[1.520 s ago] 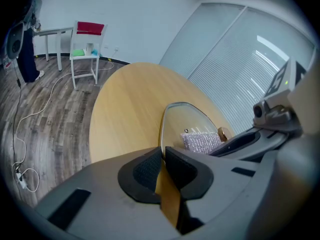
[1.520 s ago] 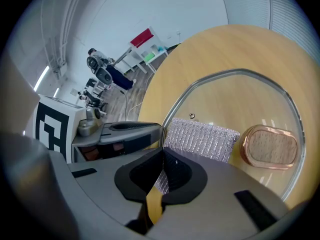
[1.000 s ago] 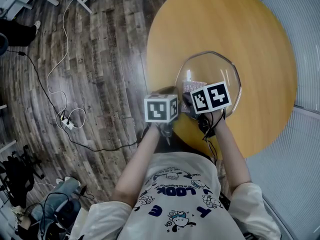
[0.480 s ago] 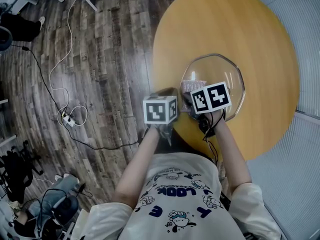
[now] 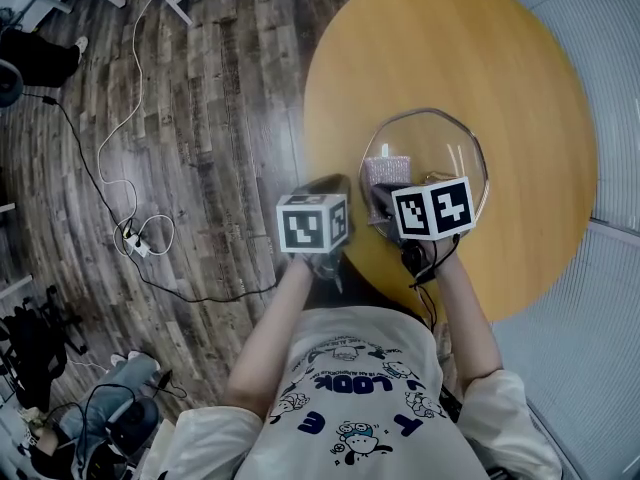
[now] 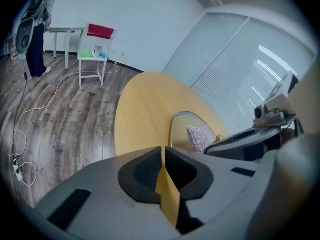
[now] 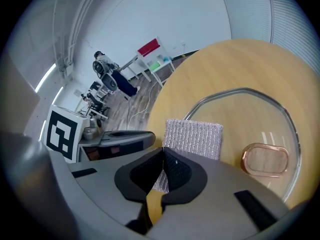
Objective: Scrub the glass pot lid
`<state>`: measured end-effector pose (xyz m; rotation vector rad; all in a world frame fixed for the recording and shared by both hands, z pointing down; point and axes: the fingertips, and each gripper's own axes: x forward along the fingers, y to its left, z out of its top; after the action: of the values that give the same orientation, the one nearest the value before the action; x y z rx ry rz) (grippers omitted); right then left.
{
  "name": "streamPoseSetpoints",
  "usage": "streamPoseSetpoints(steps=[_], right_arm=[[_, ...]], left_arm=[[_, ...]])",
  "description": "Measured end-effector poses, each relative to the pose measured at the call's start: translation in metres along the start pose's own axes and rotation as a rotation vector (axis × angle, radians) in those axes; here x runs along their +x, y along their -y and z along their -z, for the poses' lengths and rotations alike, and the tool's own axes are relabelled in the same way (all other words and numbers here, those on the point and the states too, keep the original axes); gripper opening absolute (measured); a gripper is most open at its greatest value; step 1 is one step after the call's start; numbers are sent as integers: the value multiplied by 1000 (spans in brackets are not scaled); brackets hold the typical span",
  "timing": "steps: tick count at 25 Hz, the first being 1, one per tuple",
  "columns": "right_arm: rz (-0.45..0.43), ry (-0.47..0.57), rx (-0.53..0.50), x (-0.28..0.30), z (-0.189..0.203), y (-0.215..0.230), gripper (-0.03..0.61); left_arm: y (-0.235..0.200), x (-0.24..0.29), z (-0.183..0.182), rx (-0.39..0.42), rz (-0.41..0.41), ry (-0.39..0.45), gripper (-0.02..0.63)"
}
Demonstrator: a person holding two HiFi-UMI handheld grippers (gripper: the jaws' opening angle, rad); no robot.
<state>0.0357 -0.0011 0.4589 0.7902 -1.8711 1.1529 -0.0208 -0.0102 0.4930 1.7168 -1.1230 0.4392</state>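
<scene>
The glass pot lid (image 5: 445, 143) lies flat on the round wooden table (image 5: 500, 58); its copper knob (image 7: 265, 159) shows in the right gripper view. A silvery scrub pad (image 5: 385, 170) rests on the lid's near left part. My right gripper (image 5: 388, 204) is shut, and the pad's (image 7: 194, 136) near edge runs in under its closed tips (image 7: 163, 153). My left gripper (image 5: 328, 186) hovers at the table's left edge, beside the lid (image 6: 180, 129) and apart from it. Its jaws (image 6: 163, 150) are shut with nothing between them.
A cable with a power strip (image 5: 135, 243) lies on the wood floor left of the table. A white chair (image 6: 95, 44) stands farther off, with a person (image 6: 37, 34) beyond it. Window blinds (image 5: 610, 268) close off the right side.
My right gripper has shifted a little right and back toward my body. The left gripper has drifted slightly left. The lid and pad stay about where they were.
</scene>
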Motion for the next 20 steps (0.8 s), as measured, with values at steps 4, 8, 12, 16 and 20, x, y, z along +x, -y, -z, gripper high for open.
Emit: streamPoseSetpoints(steps=[4, 8, 12, 16, 20], right_arm=[[0, 85, 25, -25, -4, -1, 29], [-5, 216, 38, -54, -16, -3, 29], [-1, 366, 23, -88, -29, -4, 29], [32, 476, -9, -117, -42, -2, 29], [71, 563, -38, -142, -51, -4, 29]], left_arm=[[13, -7, -8, 30, 28, 25, 31], [33, -15, -23, 65, 68, 67, 31], [61, -31, -39, 125, 102, 136, 31], [88, -49, -62, 220, 117, 222, 31], [115, -73, -82, 285, 147, 318, 31]])
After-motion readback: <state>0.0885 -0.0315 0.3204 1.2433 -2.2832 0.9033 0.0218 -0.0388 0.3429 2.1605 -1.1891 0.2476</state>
